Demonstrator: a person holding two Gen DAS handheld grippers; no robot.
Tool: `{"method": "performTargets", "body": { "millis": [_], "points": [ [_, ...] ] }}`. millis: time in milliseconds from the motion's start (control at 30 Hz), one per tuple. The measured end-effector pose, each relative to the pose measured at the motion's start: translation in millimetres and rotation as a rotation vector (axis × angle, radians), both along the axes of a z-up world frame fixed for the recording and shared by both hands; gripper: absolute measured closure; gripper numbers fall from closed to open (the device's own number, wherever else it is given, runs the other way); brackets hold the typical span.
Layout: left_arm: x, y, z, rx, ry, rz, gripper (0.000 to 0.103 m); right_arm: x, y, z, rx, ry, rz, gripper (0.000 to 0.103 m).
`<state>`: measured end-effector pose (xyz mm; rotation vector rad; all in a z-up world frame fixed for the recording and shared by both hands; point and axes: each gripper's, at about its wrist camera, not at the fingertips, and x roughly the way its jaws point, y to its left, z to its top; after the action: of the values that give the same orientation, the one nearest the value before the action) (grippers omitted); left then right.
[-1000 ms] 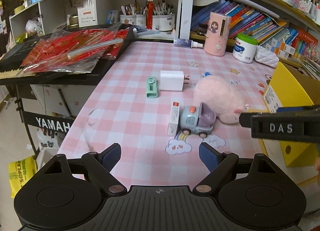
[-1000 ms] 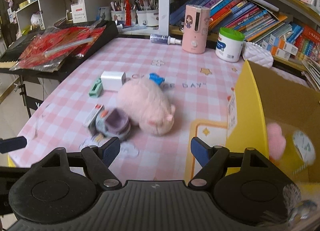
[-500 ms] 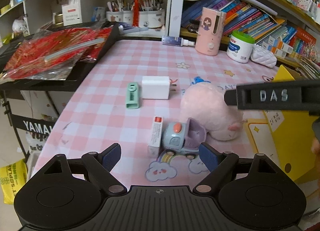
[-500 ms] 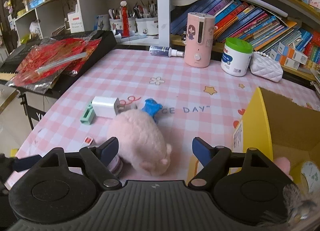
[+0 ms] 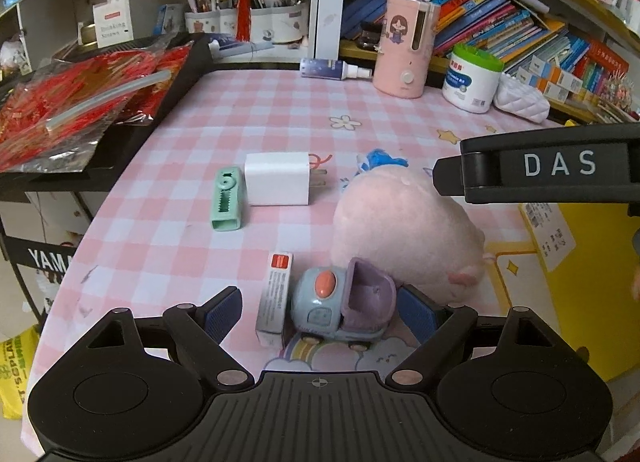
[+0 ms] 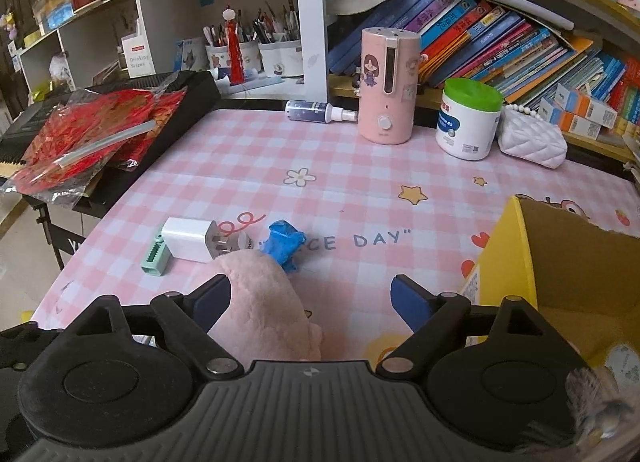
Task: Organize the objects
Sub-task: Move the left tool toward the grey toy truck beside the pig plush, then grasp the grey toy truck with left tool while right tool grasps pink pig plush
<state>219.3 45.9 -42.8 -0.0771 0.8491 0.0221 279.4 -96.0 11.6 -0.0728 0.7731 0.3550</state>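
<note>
Both grippers have advanced over the pink checked table [image 5: 280, 110] since the earlier frame: left gripper [image 5: 320, 312] stands wide apart, bracketing the toy car [image 5: 340, 312] and small red-topped box [image 5: 276, 302] without pressing either. Right gripper [image 6: 310, 298], jaws opening, has the pink plush [image 6: 264, 302] between them, beside the left finger; whether they touch cannot be told. Farther off lie the blue item [image 6: 284, 246], white charger [image 5: 278, 178], green clip [image 5: 227, 198]; the yellow box [image 6: 516, 258] sits right.

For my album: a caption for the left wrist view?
Open left gripper straddles a toy car beside a pink plush.
</note>
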Motion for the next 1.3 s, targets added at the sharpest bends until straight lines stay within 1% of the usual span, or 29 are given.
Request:
{"method": "performTargets", "body": {
  "millis": [167,267,333,400,467,533,600,667,700,733,867,967,1167,1300],
  "points": [
    [4.0,0.2,-1.5,0.000,0.006,0.001,0.016,6.6,1.9,-2.1,-0.001,0.011,0.006,0.015],
    [-0.7,5.6,3.2,-0.028,-0.023,0.009,0.016,9.6,0.9,-3.3,0.003,0.018,-0.001,0.015],
    [-3.0,11.1,5.7,-0.042,-0.039,0.032,0.016,12.1,0.5,-4.6,0.007,0.023,-0.008,0.015],
    [-1.8,13.9,5.3,-0.036,-0.031,0.036,0.019,14.3,0.9,-6.2,0.012,0.031,-0.014,0.015],
    [-2.1,15.4,4.7,-0.038,-0.022,0.032,0.019,15.1,2.5,-7.9,0.016,0.039,-0.011,0.015],
    [-3.6,14.3,6.3,-0.056,-0.029,0.014,0.019,16.2,4.8,-8.9,0.018,0.041,-0.005,0.015],
    [-5.7,9.6,9.0,-0.056,-0.050,-0.019,0.019,16.7,6.9,-9.5,0.020,0.041,0.000,0.015],
    [-7.6,2.1,9.9,-0.040,-0.065,-0.067,0.025,17.3,8.7,-10.0,0.020,0.041,0.005,0.015],
    [-7.4,-2.1,9.1,-0.031,-0.062,-0.091,0.033,17.8,9.2,-10.0,0.020,0.041,0.007,0.015],
    [-6.4,-5.7,7.2,-0.022,-0.051,-0.107,0.036,18.1,9.4,-10.3,0.019,0.041,0.008,0.015],
    [2.6,-13.7,-5.8,0.018,0.016,-0.126,0.037,19.1,9.4,-11.1,0.017,0.044,0.003,0.015],
    [8.7,-11.6,-12.1,0.013,0.040,-0.114,0.038,20.4,8.7,-13.0,0.014,0.051,-0.001,0.015],
    [15.4,-14.0,-17.8,0.036,0.043,-0.129,0.039,24.9,8.8,-16.5,0.015,0.064,0.010,0.014],
    [11.8,-7.9,-12.8,-0.004,0.033,-0.117,0.040,26.8,12.7,-17.2,0.016,0.066,0.030,0.013]
  ]
}}
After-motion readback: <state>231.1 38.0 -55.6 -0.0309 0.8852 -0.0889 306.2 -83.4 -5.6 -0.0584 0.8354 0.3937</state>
